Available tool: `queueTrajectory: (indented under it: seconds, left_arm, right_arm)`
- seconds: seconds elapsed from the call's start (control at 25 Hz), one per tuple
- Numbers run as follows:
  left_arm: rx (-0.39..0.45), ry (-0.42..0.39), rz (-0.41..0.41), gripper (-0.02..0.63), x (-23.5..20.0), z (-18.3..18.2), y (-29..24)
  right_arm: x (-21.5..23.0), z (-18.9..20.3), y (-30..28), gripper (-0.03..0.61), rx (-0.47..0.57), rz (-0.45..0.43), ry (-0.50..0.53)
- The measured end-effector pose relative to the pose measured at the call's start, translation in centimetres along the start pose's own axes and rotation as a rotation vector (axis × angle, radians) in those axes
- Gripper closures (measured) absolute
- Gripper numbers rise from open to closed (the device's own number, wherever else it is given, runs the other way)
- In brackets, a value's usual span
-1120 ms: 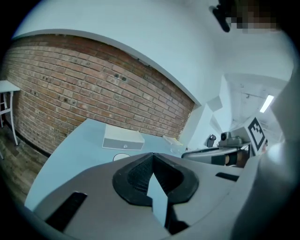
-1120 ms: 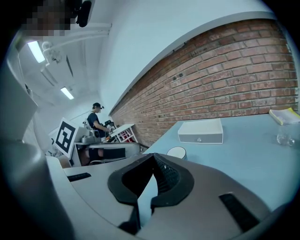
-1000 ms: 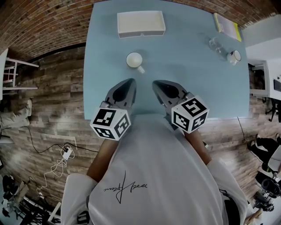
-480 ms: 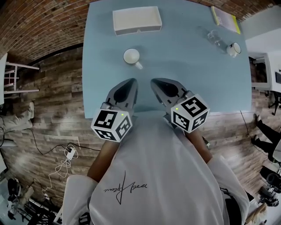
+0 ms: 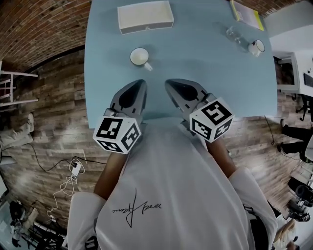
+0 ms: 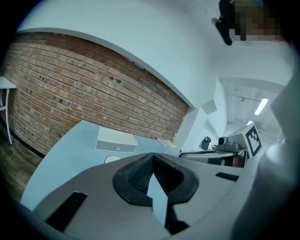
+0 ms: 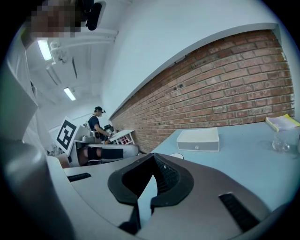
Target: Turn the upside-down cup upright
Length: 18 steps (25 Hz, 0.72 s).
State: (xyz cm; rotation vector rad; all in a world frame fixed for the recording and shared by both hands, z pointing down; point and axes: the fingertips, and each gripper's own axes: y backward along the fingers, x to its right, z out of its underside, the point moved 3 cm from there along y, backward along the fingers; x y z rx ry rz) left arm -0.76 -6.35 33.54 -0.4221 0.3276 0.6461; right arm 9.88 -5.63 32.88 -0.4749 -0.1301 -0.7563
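Note:
A white cup [image 5: 139, 56] stands mouth-down on the blue table [image 5: 215, 73], its handle pointing toward the near right. Only its top edge shows in the left gripper view [image 6: 112, 159] and the right gripper view [image 7: 177, 155]. My left gripper [image 5: 141, 82] hangs over the table's near edge, a short way in front of the cup, jaws shut on nothing. My right gripper [image 5: 168, 83] is beside it to the right, also shut and empty. Both are apart from the cup. In their own views the left gripper [image 6: 152, 155] and the right gripper [image 7: 153, 155] have their tips together.
A white box [image 5: 145, 16] lies at the far side behind the cup. At the far right are a yellow book [image 5: 246, 13], a clear glass [image 5: 234, 35] and a white mug [image 5: 256, 47]. A person [image 7: 97, 123] stands far off beside a brick wall.
The head view has shifted, so the cup, box and far-right things sit higher and more to the left. Both grippers stay shut near the table's front edge.

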Motion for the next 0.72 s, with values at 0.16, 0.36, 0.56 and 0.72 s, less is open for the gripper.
queueTrajectory:
  seconds: [0.16, 0.36, 0.56, 0.72]
  left_arm:
    - [0.009, -0.004, -0.013, 0.606, -0.5, -0.2, 0.2]
    - [0.007, -0.014, -0.012, 0.606, -0.8, -0.5, 0.8]
    - [0.008, -0.018, -0.002, 0.606, -0.8, -0.5, 0.9]
    - [0.011, -0.016, -0.001, 0.605, -0.9, -0.4, 0.9]
  right_arm:
    - [0.3, -1.2, 0.5, 0.558, 0.026, -0.032, 0.026]
    - [-0.4, -2.4, 0.8, 0.558, 0.051, -0.109, 0.024]
    - [-0.9, -2.5, 0.5, 0.558, 0.031, -0.152, 0.039]
    - [-1.0, -2.4, 0.4, 0.558, 0.029, -0.161, 0.039]
